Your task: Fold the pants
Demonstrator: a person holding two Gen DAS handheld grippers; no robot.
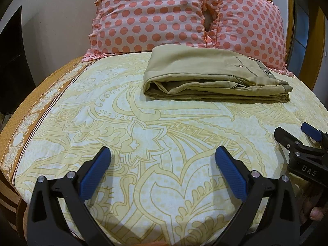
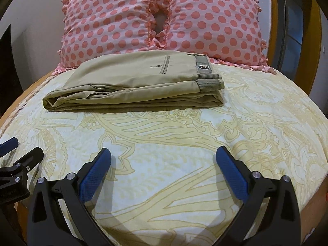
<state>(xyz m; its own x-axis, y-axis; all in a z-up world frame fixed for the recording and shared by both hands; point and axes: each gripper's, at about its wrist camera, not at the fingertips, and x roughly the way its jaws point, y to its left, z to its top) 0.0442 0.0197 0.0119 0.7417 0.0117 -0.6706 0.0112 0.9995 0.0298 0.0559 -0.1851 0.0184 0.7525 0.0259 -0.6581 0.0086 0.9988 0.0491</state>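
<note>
The khaki pants (image 1: 207, 73) lie folded into a flat stack on the bed, just in front of the pillows; they also show in the right wrist view (image 2: 135, 82), waistband at the right. My left gripper (image 1: 163, 153) is open and empty, low over the sheet, well short of the pants. My right gripper (image 2: 164, 153) is open and empty too, beside the left one. The right gripper shows at the right edge of the left wrist view (image 1: 295, 131), and the left gripper at the left edge of the right wrist view (image 2: 22, 147).
Two pink polka-dot pillows (image 1: 149, 14) (image 2: 215, 20) lean against the wall behind the pants. The bed has a cream and yellow patterned sheet (image 1: 143, 135) (image 2: 184, 143) with a brown border at the left. A wooden frame (image 2: 313, 41) stands at the right.
</note>
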